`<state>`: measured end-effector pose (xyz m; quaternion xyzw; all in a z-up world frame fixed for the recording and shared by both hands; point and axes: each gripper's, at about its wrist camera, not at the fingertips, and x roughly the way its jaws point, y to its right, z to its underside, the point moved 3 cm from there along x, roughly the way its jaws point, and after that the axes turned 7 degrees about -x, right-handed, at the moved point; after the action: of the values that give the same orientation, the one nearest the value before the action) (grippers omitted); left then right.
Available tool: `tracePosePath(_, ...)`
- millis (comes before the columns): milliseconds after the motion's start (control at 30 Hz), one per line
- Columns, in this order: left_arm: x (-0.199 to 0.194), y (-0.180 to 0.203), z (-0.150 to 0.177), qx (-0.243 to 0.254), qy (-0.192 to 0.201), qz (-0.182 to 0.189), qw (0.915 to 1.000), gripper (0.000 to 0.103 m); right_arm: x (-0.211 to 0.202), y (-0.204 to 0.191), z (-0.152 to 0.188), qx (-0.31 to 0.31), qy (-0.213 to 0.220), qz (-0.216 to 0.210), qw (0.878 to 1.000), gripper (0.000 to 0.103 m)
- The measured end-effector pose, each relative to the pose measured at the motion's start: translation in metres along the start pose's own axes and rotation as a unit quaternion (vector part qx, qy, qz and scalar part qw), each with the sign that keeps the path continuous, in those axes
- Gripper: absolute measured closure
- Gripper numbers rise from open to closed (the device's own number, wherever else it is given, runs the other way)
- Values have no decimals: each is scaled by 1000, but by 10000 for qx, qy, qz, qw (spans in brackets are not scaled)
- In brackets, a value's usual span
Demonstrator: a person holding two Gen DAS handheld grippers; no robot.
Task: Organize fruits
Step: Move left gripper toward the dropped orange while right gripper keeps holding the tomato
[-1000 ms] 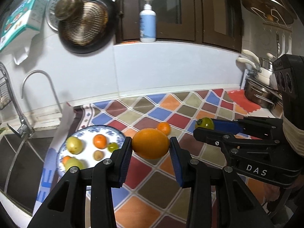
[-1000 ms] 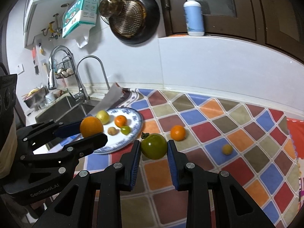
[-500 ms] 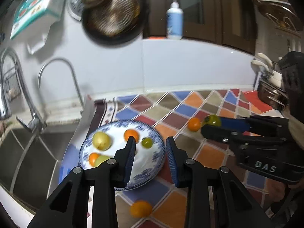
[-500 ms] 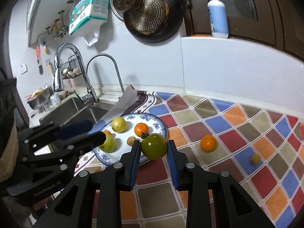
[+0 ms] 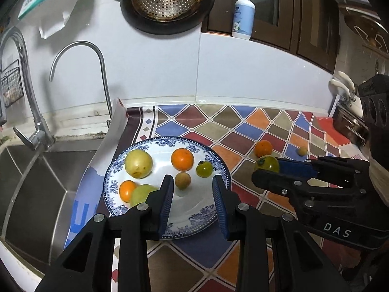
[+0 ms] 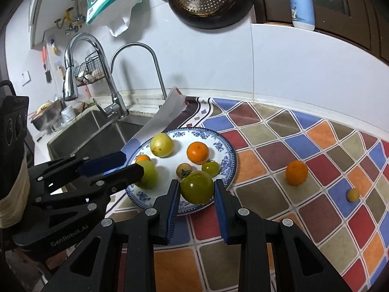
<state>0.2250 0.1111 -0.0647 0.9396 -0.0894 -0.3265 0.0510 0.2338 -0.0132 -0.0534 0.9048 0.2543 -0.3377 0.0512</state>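
Observation:
A blue-and-white plate (image 5: 206, 213) holds several fruits: a yellow one (image 5: 138, 163), oranges, small green and brown ones. My left gripper (image 5: 193, 196) is open and empty above the plate's near half. My right gripper (image 6: 197, 189) is shut on a green tomato (image 6: 197, 187), just over the plate's (image 6: 225, 146) near rim; it shows in the left wrist view (image 5: 267, 164) too. An orange (image 6: 296, 172) and a small yellow fruit (image 6: 353, 194) lie on the checkered mat to the right.
A steel sink (image 5: 31, 182) with a tap (image 5: 80, 56) lies left of the plate. A white paper sheet (image 6: 160, 121) leans at the mat's edge. A pan (image 5: 167, 2) hangs on the wall; a lotion bottle (image 5: 243, 14) stands on the ledge.
My left gripper let go of the large orange, which fell onto the mat and has left view; the gripper now hovers open over the plate. My right gripper moved left with the tomato.

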Motion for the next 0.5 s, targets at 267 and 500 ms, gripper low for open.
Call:
tracePosePath(267,5,1,5,34,1,186,9998,70,1,-4,0,-67,-106,94,9999,74)
tracePosePath(500,7,5,9,72,-54,304,9995,70,1,-9,2,-142,-179,144,9996,74)
